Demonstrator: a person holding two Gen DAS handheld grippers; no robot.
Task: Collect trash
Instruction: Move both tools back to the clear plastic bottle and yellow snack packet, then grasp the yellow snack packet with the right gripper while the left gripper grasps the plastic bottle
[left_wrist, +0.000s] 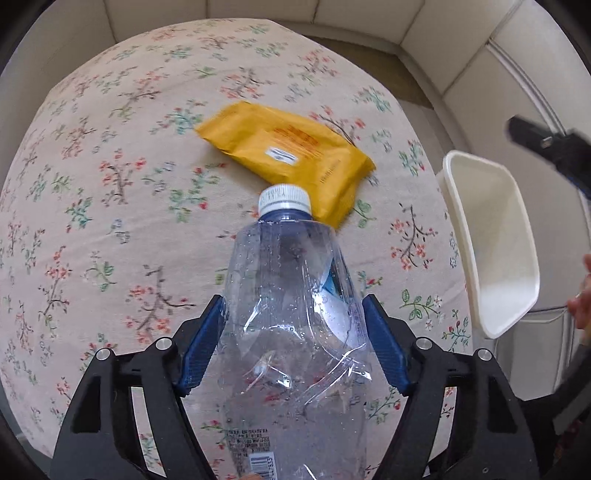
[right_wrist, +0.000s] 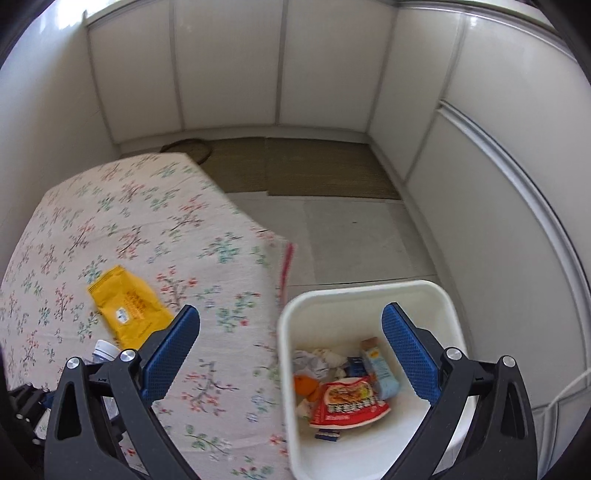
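Observation:
My left gripper is shut on a clear crushed plastic bottle with a white cap, held above the floral tablecloth. A yellow packet lies on the cloth beyond the cap; it also shows in the right wrist view. The white bin stands at the table's right edge. In the right wrist view my right gripper is open and empty above the bin's rim. The bin holds several wrappers, among them a red noodle packet. The bottle's cap shows at lower left.
White panelled walls enclose the space. A grey tiled floor and an olive mat lie beyond the table. My right gripper's body shows at the left wrist view's right edge, above the bin.

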